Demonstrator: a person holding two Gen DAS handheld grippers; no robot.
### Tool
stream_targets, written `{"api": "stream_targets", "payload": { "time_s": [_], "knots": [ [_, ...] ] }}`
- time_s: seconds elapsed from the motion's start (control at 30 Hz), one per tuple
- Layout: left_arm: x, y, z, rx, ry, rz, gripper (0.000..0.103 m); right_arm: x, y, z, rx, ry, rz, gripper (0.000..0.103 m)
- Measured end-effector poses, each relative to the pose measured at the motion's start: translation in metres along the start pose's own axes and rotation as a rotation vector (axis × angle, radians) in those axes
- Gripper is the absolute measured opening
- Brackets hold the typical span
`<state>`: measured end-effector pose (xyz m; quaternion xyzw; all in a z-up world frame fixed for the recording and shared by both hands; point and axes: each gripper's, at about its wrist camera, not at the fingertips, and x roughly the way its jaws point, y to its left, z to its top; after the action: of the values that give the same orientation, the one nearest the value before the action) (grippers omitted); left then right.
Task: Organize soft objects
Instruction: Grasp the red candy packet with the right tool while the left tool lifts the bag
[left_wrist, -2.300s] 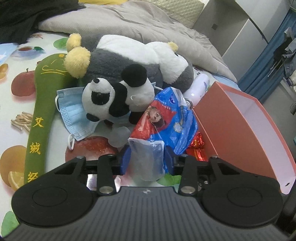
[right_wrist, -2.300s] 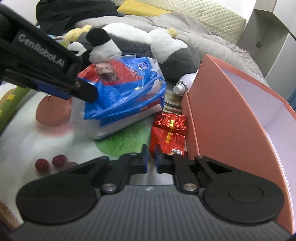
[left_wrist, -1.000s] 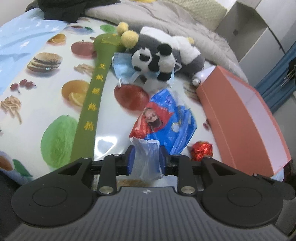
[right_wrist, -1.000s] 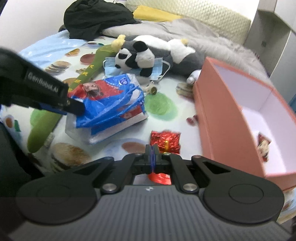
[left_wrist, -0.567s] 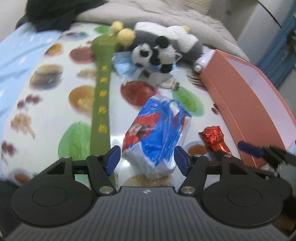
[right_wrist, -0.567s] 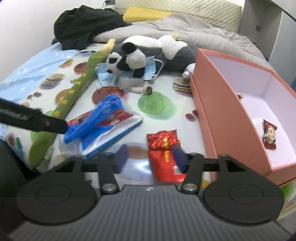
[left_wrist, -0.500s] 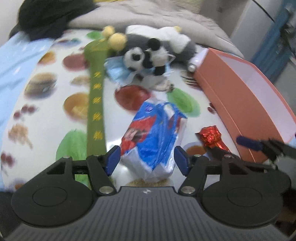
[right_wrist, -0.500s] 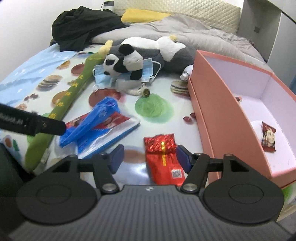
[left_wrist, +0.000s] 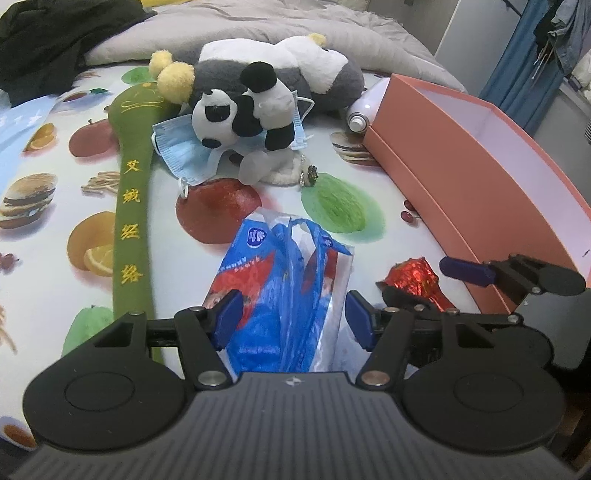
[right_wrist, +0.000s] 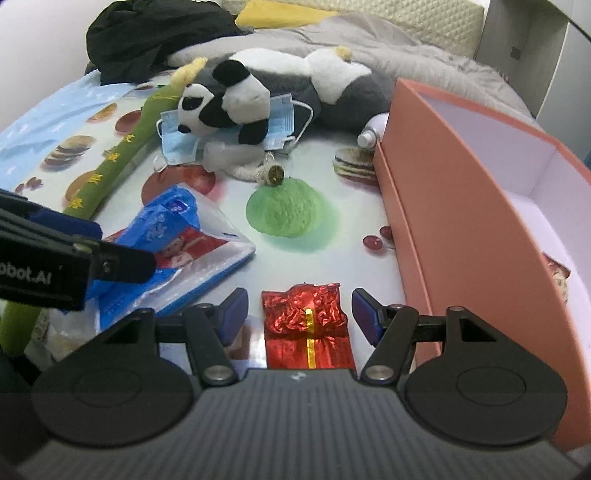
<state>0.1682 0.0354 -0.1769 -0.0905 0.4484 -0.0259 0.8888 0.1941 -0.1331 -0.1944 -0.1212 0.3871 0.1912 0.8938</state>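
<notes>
A blue and red plastic bag (left_wrist: 284, 288) lies on the fruit-print sheet, between the open jaws of my left gripper (left_wrist: 293, 319); it also shows in the right wrist view (right_wrist: 177, 240). A red foil packet (right_wrist: 308, 328) lies between the open jaws of my right gripper (right_wrist: 299, 317), and shows in the left wrist view (left_wrist: 417, 278). Neither gripper holds anything. A small panda plush (left_wrist: 243, 107) lies on blue face masks (left_wrist: 181, 155) in front of a large grey and white plush (left_wrist: 295, 66). A long green pillow (left_wrist: 129, 206) lies at the left.
An open orange box (right_wrist: 454, 206) stands at the right, with a small snack packet (right_wrist: 557, 280) inside. A white spray bottle (left_wrist: 360, 110) lies by its far corner. A grey blanket (left_wrist: 258, 22) and black clothing (right_wrist: 147, 29) lie at the back.
Both grippers opened and let go: the left released the bag, the right released the red foil packet. Both now lie on the sheet. The cameras have moved closer and lower.
</notes>
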Motion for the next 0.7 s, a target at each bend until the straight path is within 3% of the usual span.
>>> {"api": "stream_targets", "payload": {
  "time_s": [0.23,0.33,0.47,0.7],
  "knots": [
    [0.017,-0.003,0.003,0.023,0.019,0.019,0.048,0.013,-0.005,-0.004,0.040,0.031,0.021,0.064],
    [0.020,-0.005,0.003,0.036,0.014,0.034,0.031,0.013,-0.007,-0.005,0.061,0.027,0.036,0.061],
    [0.019,-0.006,0.002,0.035,0.003,0.033,0.016,0.011,-0.008,-0.005,0.068,0.023,0.042,0.056],
    [0.007,-0.004,0.003,0.003,-0.023,0.038,0.008,0.000,-0.011,-0.003,0.089,0.010,0.043,0.056]
  ]
}}
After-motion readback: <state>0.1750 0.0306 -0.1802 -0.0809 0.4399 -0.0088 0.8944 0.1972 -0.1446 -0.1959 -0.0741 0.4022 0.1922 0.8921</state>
